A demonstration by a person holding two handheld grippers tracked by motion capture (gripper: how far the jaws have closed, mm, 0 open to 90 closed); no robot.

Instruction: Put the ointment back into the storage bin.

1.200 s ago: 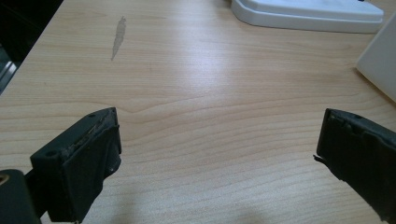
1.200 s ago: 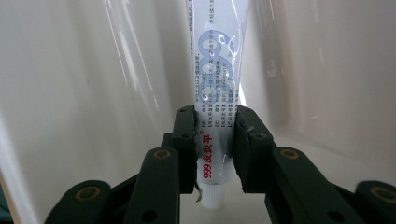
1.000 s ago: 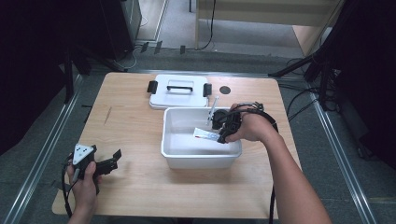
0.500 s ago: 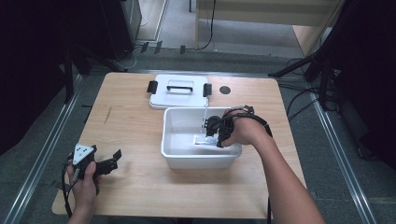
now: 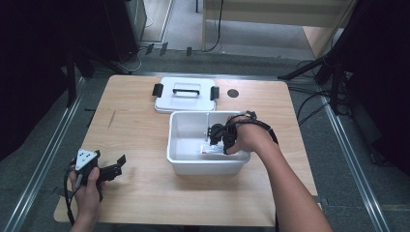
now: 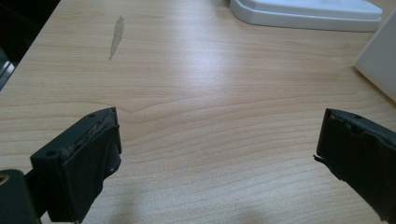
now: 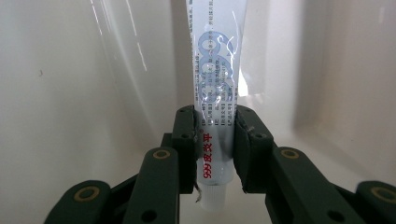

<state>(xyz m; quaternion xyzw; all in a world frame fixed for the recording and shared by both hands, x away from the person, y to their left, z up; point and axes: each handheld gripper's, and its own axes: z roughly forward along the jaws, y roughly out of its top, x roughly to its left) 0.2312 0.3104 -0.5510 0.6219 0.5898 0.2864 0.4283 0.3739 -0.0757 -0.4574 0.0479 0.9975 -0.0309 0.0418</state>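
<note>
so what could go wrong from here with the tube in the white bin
1. The right hand-held gripper clamps the tube low, near its cap, so the long free end could swing or slip as it goes down.
2. That gripper works close to the white bin walls; a bump could shove the bin.
3. The left hand-held gripper rests open, well away from the bin, so nothing steadies it.

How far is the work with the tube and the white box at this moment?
Done: the lid lies off, behind the open white box. In hand: the right gripper is shut on the tube, low inside the box. Left: releasing the tube and probably refitting the lid; the left gripper rests open over bare table.
</note>
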